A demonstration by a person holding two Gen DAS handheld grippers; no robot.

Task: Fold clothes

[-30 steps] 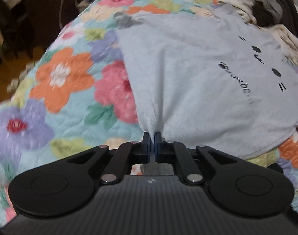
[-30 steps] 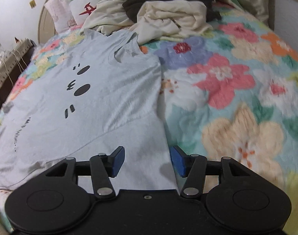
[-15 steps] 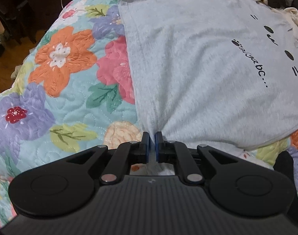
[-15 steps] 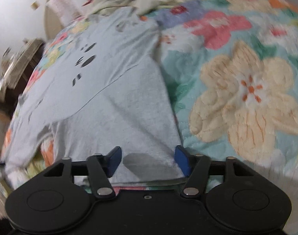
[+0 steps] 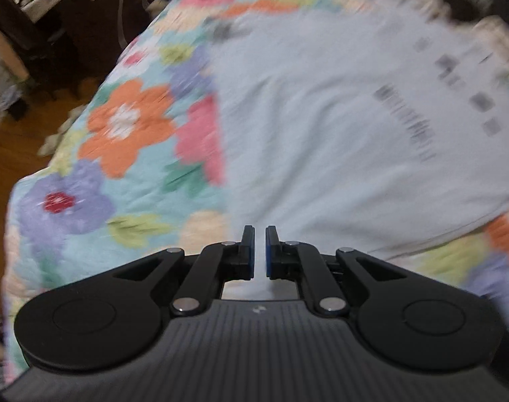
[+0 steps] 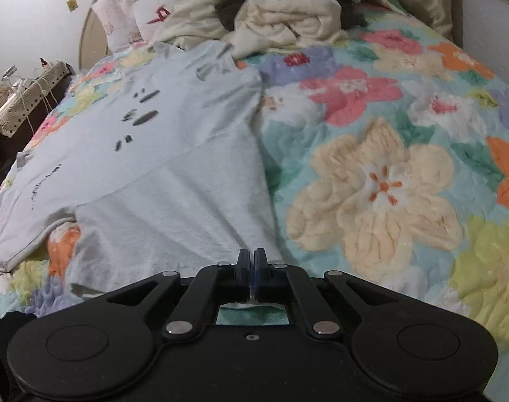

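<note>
Right wrist view: my right gripper [image 6: 251, 269] is pinching the near sleeve edge of the grey T-shirt [image 6: 160, 181], which is lying flat on the floral quilt [image 6: 381, 181]. My left gripper [image 5: 259, 251] is hovering slightly parted over the shirt's hem, gripping nothing.

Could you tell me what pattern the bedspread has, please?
Large multicoloured flowers on a pale teal bedspread, clearest in the right wrist view.
</note>
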